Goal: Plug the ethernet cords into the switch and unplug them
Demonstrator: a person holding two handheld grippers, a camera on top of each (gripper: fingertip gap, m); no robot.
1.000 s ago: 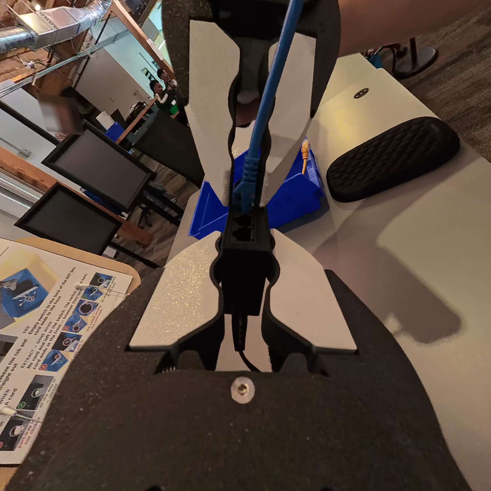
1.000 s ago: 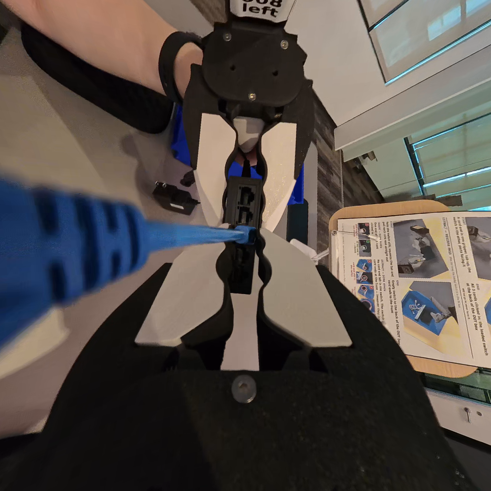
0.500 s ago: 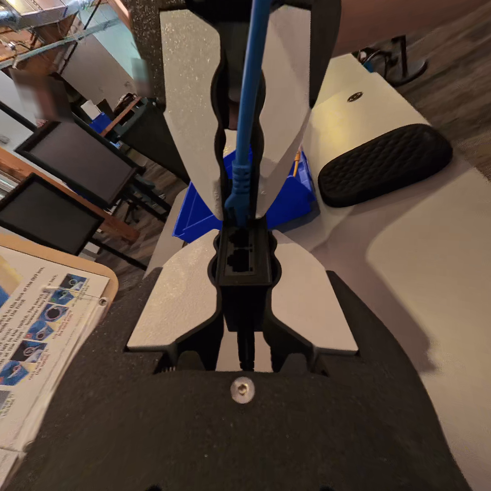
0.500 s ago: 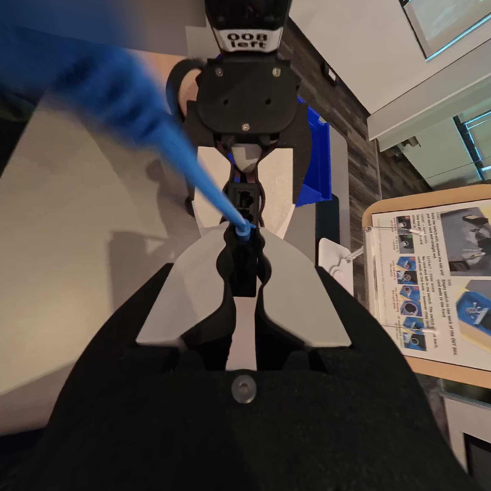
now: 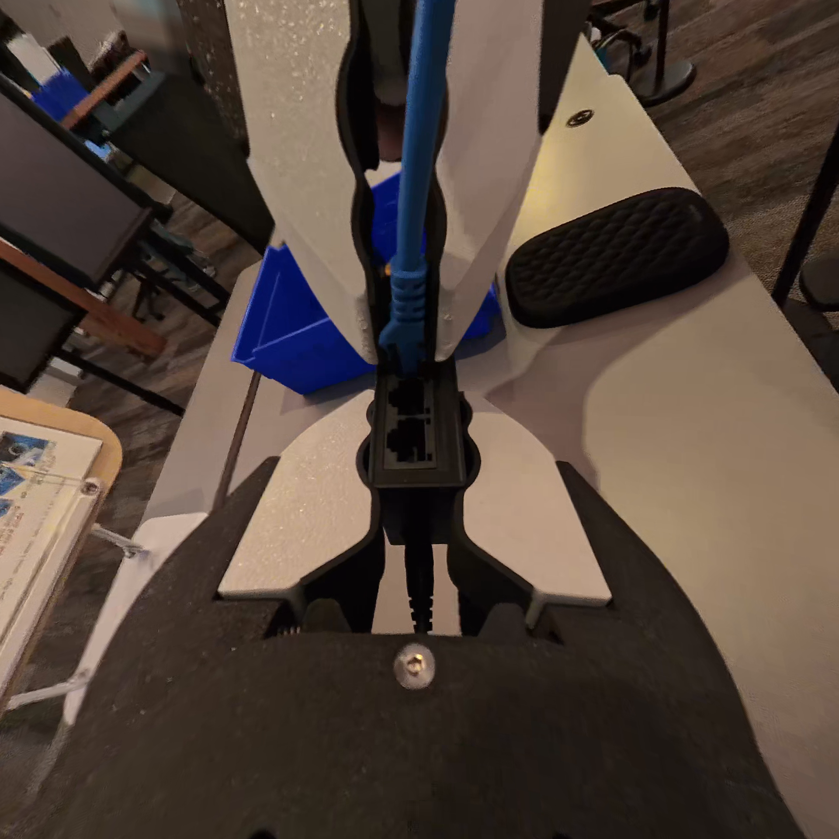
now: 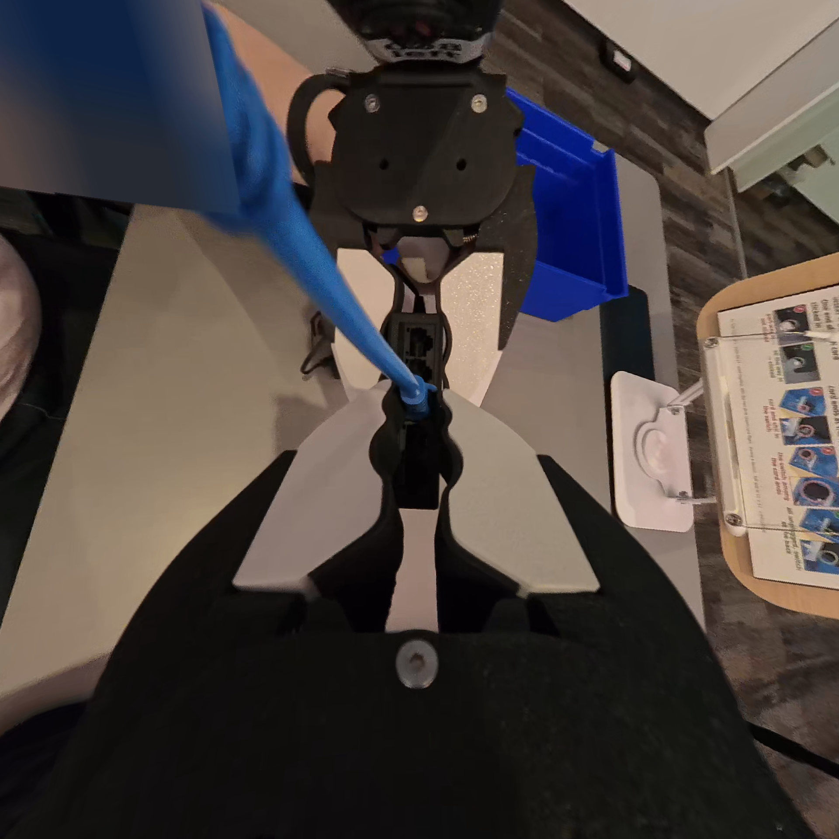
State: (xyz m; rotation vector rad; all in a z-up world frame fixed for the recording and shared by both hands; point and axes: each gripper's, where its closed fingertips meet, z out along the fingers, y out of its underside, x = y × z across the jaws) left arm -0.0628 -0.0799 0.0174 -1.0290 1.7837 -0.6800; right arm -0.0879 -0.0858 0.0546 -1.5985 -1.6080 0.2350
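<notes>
Left gripper (image 5: 420,454): its two white fingers are closed on the small black plastic network switch (image 5: 417,447); the pads press its two sides; the port face looks up at the camera.
Right gripper (image 6: 415,411): its fingers are closed on the blue ethernet cord's moulded plug (image 6: 414,402); the cord leaves up and to the left, blurred close to the lens.
Place of the switch: lifted above the pale grey table (image 5: 681,431), between the two grippers that face each other; a thin black power lead (image 5: 420,585) comes out of its near end.
Place of the plug: at the far port of the switch (image 5: 406,363), tip inside or at the mouth; how deep it sits I cannot tell; the two nearer ports (image 5: 408,424) show empty.
Around: a blue plastic bin (image 5: 299,349) on the far side of the table; a black textured wrist rest (image 5: 613,259) to the right; an instruction sheet on a wooden board (image 6: 781,431) beside the table.
Risk, angle: if the plug enters tilted, it may jam on the port edge and not click.
Risk, slip: a hard push may slide the switch back through the left fingers; the smooth sides give little hold.
Risk, cord: the stiff cord pulls sideways; it may twist the plug in the right fingers.
</notes>
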